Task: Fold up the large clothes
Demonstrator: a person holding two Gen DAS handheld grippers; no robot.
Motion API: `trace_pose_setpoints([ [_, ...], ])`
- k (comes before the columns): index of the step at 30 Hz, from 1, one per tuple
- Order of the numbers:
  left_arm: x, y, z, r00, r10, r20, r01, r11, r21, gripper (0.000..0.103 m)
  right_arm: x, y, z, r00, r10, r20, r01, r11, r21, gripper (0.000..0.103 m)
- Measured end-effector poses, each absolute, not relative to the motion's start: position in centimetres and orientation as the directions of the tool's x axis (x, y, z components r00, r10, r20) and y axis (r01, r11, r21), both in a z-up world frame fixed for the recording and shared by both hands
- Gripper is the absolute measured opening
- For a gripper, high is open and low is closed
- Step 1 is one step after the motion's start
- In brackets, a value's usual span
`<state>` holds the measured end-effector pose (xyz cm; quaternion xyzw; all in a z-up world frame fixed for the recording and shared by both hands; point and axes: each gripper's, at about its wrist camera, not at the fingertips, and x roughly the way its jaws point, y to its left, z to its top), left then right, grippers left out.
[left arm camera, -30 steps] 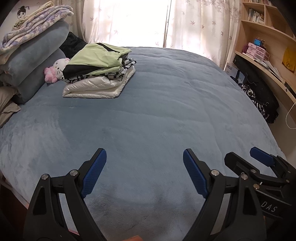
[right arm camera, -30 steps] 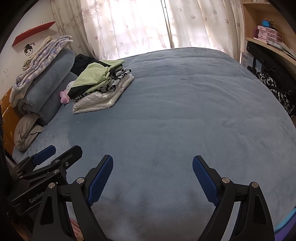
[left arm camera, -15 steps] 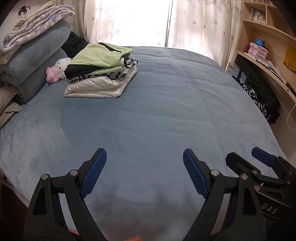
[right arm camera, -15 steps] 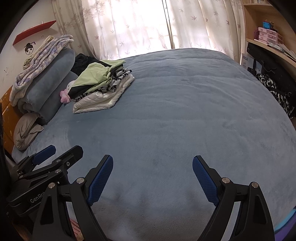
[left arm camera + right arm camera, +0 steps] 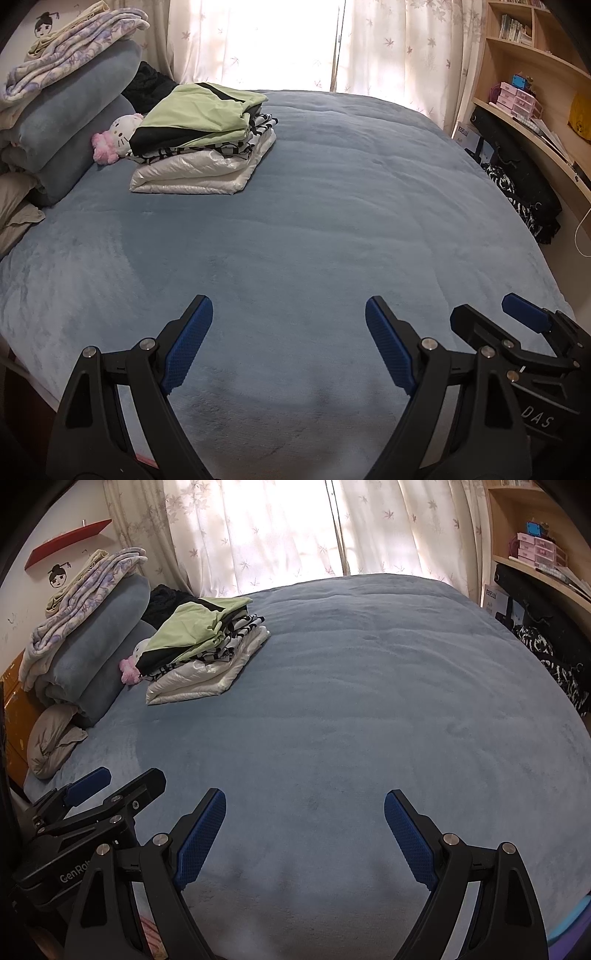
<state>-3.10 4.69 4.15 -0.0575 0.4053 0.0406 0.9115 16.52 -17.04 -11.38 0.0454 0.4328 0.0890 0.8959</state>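
Where right wrist looks, red shelf (image 5: 66, 546).

The left gripper (image 5: 288, 317) sits at 6 o'clock, its blue pads (image 5: 186, 347) spread wide with nothing between them, above a blue blanket (image 5: 332, 221) covering the bed. The right gripper (image 5: 491, 321) shows at 4 o'clock, just beside it; its pads also stand apart. At 11 o'clock a stack (image 5: 207, 144) of folded clothes lies on the blanket, a green garment (image 5: 199, 110) on top. A plush toy (image 5: 114, 136) touches the stack's left side, against rolled bedding (image 5: 70, 110). Shelves (image 5: 535, 74) stand at 2 o'clock, curtains (image 5: 295, 40) at 12.
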Motion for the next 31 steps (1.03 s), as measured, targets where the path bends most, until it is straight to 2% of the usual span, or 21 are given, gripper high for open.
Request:
trace_pose_setpoints([
  [31,-4.2,5.8,3.6,0.652,0.055,-0.756,-0.140,0.989,-0.049,0.083,17.1,-15.5,-12.6,0.590,0.188,-0.785,-0.151,0.981,0.121,0.089],
])
